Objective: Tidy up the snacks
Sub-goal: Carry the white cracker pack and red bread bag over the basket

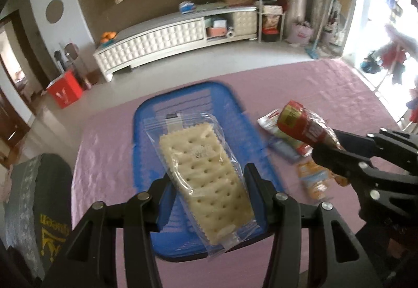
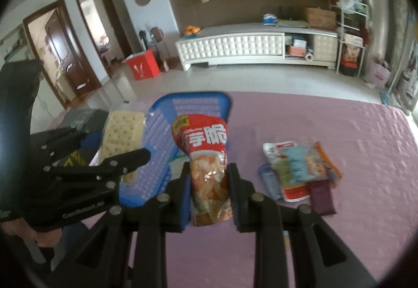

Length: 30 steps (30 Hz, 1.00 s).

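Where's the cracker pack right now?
The cracker pack is gripped in the left gripper, held above the blue basket on the pink tablecloth, left of the right gripper's red snack bag.

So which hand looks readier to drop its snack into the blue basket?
The left. Its hand-held gripper holds the clear-wrapped cracker pack right over the blue plastic basket. The right hand-held gripper holds the red crisp pouch beside the basket, above the pink tablecloth.
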Tool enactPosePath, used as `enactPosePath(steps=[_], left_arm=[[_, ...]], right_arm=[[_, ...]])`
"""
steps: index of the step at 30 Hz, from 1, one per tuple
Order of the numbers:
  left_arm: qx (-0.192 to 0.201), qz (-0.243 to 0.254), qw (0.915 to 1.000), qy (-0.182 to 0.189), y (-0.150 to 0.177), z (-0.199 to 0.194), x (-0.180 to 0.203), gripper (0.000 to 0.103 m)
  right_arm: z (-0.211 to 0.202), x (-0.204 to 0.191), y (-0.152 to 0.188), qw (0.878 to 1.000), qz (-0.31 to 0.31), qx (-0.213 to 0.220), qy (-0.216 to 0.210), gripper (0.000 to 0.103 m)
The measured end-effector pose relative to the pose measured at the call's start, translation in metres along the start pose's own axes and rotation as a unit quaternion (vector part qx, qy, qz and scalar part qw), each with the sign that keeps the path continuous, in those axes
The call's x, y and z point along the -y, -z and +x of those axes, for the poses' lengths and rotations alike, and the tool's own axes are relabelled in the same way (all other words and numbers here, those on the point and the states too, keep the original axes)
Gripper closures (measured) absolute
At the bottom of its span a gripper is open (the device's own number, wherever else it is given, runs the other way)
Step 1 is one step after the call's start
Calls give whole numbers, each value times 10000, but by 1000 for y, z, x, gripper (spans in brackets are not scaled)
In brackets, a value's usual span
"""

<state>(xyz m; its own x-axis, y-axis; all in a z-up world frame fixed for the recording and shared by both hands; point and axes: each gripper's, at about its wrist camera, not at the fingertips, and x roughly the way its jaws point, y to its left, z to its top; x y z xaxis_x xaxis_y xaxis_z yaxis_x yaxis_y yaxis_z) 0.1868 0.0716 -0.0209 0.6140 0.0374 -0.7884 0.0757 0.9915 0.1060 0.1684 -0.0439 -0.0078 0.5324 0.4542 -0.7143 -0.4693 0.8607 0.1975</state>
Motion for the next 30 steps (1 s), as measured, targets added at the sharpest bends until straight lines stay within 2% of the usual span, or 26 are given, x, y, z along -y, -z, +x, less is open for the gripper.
enactPosePath(steps=[8,11,16,30], left_arm=[[-456,-116,9988,-98,35,33,-23,55],[-435,-87,9990,19,36,37,-24,55],[-312,44,9995,77,34,38,-21,56],[-345,331,9985,268,25,55,-14,61]], right_arm=[[44,-37,20,9975,-418,-553,125,73],[46,-48,23,9954,-732,-496,370,73],[47,-48,15,9956,-701,-550,301,73],[63,-52,0,9909,-1034,-847,152,73]])
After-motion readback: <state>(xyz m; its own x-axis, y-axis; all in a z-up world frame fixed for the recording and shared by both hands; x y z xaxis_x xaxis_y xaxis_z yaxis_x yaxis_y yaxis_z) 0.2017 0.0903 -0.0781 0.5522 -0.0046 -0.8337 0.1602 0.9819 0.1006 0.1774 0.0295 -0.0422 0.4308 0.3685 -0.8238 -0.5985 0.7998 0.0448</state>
